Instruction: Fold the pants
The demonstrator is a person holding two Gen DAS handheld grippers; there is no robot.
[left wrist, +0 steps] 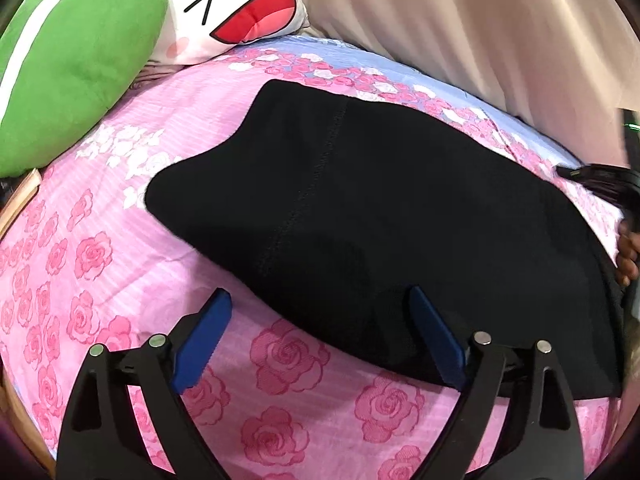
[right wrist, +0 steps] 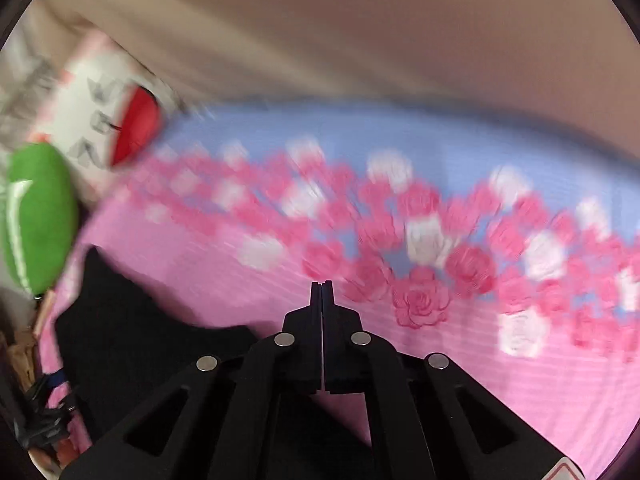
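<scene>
Black pants lie folded into a broad flat shape on a pink rose-print bedsheet. My left gripper stands open at the pants' near edge. One of its blue pads is over the black cloth and the other pad is over the bare sheet, with nothing pinched. In the blurred right wrist view my right gripper is shut with nothing between its fingers, above the sheet. The pants lie to its lower left. A hand and a dark tool show at the right edge.
A green cushion and a white cartoon-face pillow lie at the far left of the bed. A beige curtain hangs behind the bed. A wooden edge runs along the left side.
</scene>
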